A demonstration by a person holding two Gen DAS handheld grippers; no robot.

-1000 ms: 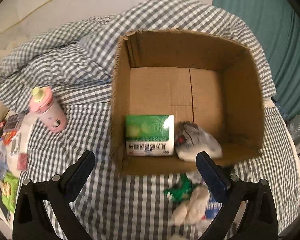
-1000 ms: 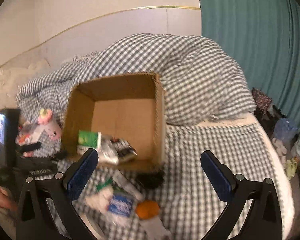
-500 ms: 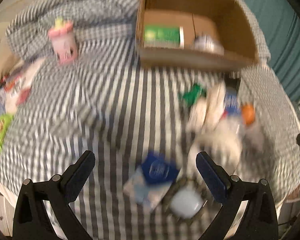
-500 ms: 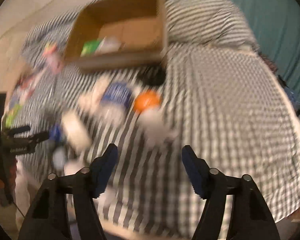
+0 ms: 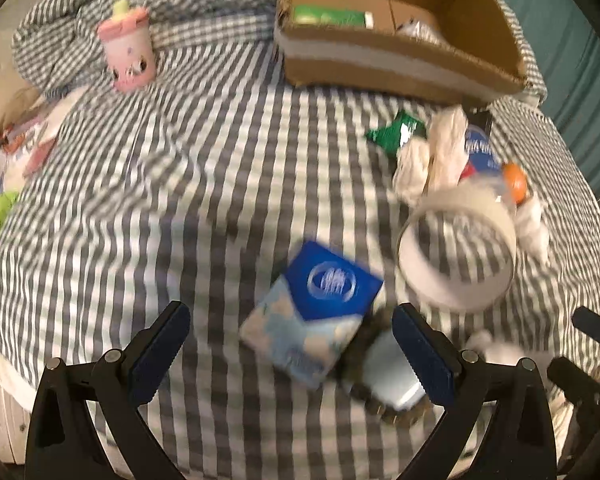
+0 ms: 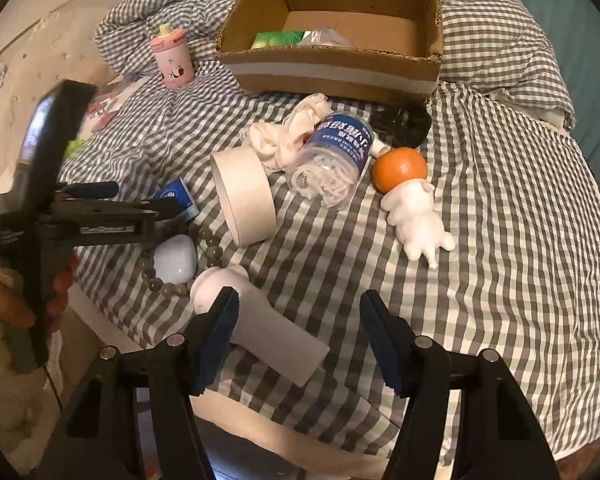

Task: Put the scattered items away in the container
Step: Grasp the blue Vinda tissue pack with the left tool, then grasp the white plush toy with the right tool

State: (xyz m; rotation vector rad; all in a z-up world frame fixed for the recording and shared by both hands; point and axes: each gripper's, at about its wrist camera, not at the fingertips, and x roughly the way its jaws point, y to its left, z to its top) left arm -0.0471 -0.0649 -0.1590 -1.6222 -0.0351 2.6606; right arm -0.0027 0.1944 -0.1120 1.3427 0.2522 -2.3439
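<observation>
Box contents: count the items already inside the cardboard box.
2 show: a green packet at the box's near-left corner, and a clear bag just right of it. The near wall may hide more.

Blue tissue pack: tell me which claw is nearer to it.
Left. The left claw straddles the blue tissue pack; the right claw, closing, sits further away, over the white handheld fan.

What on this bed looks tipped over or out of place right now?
The clear plastic bottle with the blue label lies on its side, and the white figurine lies toppled beside the orange. Both are scattered on the checked bedspread, outside the cardboard box.
</observation>
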